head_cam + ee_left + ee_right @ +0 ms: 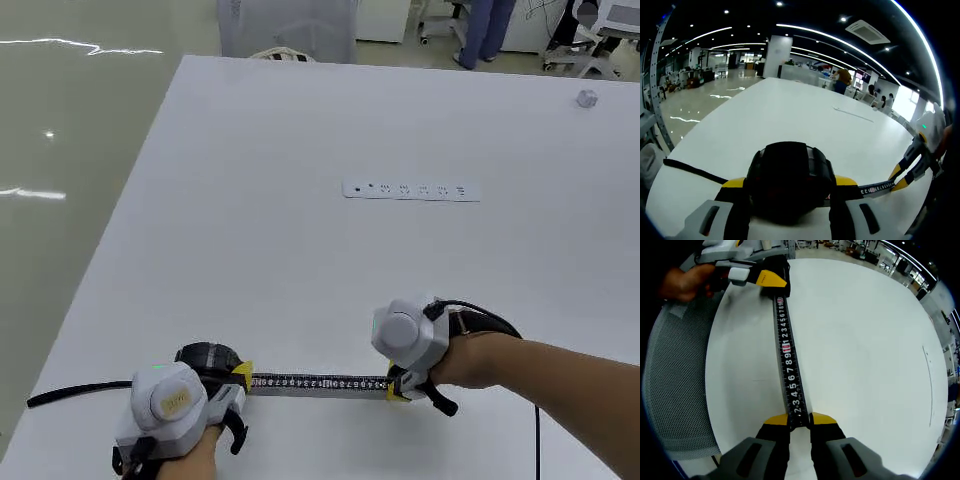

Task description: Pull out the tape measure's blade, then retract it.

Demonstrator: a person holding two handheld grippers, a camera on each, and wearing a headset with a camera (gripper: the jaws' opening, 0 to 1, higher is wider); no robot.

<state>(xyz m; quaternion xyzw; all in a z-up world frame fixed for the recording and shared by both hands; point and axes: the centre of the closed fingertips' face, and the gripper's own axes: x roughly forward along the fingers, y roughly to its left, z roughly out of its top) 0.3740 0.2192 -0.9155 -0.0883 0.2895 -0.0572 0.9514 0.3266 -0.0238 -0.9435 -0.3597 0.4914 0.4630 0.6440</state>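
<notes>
The black tape measure case [208,361] rests near the table's front edge, and my left gripper [236,384] is shut on it; in the left gripper view the case [790,179] sits between the jaws. Its blade [318,382] runs out to the right, flat over the table, with numbers up to about 18 showing in the right gripper view [787,352]. My right gripper [396,388] is shut on the blade's end [799,419], its yellow-tipped fingers [777,419] pinching the tip. The right gripper [910,167] also appears at the right of the left gripper view.
A white power strip [410,190] lies mid-table, well beyond the grippers. A small clear object [587,98] sits at the far right. A black strap [75,394] trails left from the case. The white table's [300,250] left edge drops to the floor. A grey mesh chair [675,390] stands near the table edge.
</notes>
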